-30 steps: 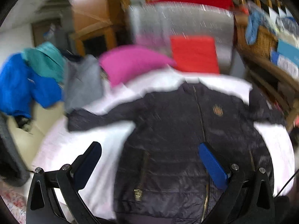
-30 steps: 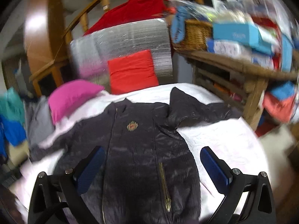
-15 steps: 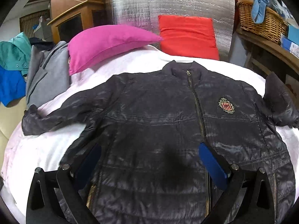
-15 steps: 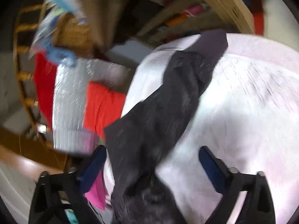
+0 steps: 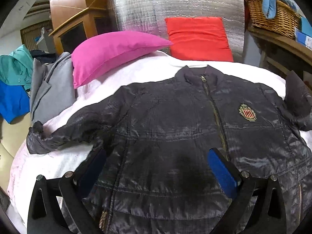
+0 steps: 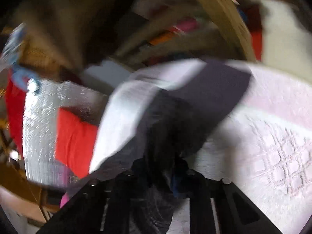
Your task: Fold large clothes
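Note:
A dark quilted jacket [image 5: 175,120] with a gold crest lies zipped, front up, on a white bed cover [image 5: 58,161]. Its left sleeve stretches out to the side; its right sleeve is bent upward at the frame's right edge. My left gripper [image 5: 156,154] hovers open just above the jacket's lower front, blue pads wide apart. In the blurred right wrist view, my right gripper [image 6: 161,167] is shut on the jacket's dark sleeve [image 6: 195,101], which runs away from the jaws over the white cover [image 6: 273,136].
A pink pillow [image 5: 113,50] and a red cushion [image 5: 197,37] lie beyond the collar, against a silver foil mat [image 5: 175,5]. Grey [image 5: 52,89], teal and blue clothes are piled on the left. A wicker basket [image 5: 273,13] sits on a wooden shelf on the right.
The left gripper came down closer over the jacket, then held still. The right gripper rolled, swung to the right sleeve and closed on it.

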### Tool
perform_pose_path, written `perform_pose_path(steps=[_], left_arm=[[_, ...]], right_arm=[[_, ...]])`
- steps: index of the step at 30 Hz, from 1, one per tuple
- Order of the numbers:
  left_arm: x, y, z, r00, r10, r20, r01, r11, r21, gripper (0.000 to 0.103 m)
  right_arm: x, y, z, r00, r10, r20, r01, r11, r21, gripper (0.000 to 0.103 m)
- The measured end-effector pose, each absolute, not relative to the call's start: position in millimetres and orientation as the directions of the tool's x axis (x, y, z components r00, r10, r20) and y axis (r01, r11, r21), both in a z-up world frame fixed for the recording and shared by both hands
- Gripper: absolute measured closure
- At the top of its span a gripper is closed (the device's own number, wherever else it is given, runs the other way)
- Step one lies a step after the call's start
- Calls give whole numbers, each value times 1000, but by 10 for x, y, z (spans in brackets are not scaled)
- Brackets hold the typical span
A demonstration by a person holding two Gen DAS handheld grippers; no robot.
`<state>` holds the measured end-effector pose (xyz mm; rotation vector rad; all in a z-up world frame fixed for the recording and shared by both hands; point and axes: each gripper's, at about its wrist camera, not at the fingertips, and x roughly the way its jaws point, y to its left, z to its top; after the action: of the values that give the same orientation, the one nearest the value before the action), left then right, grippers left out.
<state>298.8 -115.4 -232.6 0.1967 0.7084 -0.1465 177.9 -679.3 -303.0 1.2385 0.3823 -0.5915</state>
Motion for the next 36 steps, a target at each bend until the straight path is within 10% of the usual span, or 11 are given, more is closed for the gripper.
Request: perform_pose_path(steps=[7,14,16,18,22,36], left_arm=[[2964,-829,-2033,811,-21,-585,106,988,112,0],[2987,-273,-1872,830,45,-556,-10,998,65,0],[2998,-125,-1863,830,60,-554,-33,998,58,0],[3011,-12,-1878,823,59,-565,-46,998,38,0],[3057,159,-1918,808,43,-588,-56,998,-4,0],[3445,-522,-2184,736,-156,-659,179,983,-33,0]], right_arm=[[2129,-5614,-1731,949,-65,-309,284,602,746,87],[2869,-4076,-1680,902,271,-335,54,700,712,84],[3108,-3682,-1874,840,371,-397,29,700,714,72],[3279,-3432,-2070,763,463,-452,25,677,735,27],[3272,-3277,-2281,691,570,-444,-7,620,785,26],[2498,-4942,-2534,837,67,-542,387,629,674,27]])
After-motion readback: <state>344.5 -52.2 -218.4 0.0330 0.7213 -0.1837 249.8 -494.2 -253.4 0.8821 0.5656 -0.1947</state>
